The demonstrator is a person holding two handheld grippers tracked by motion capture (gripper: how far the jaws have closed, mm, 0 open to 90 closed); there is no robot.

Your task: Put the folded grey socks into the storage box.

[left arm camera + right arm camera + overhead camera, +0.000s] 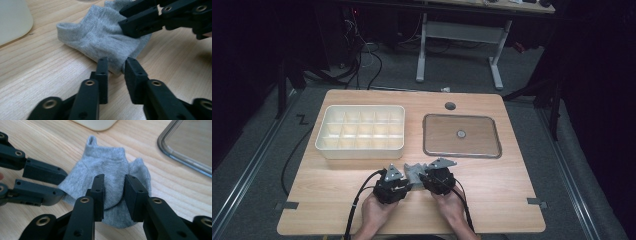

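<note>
Grey knitted ankle sock (413, 172) lies crumpled on the light wooden table (492, 185), in front of the cream compartmented plastic tray (361, 131) and left of the clear flat lid (461, 135). My left gripper (116, 65) has its jaws slightly apart at the sock's edge. My right gripper (114, 184) straddles a fold, pads not visibly pressing.

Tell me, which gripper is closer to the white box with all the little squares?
Left. The left gripper sits just below the white box, near its front right corner. The right gripper is farther off to the right, beyond the grey sock, below the clear tray.
</note>
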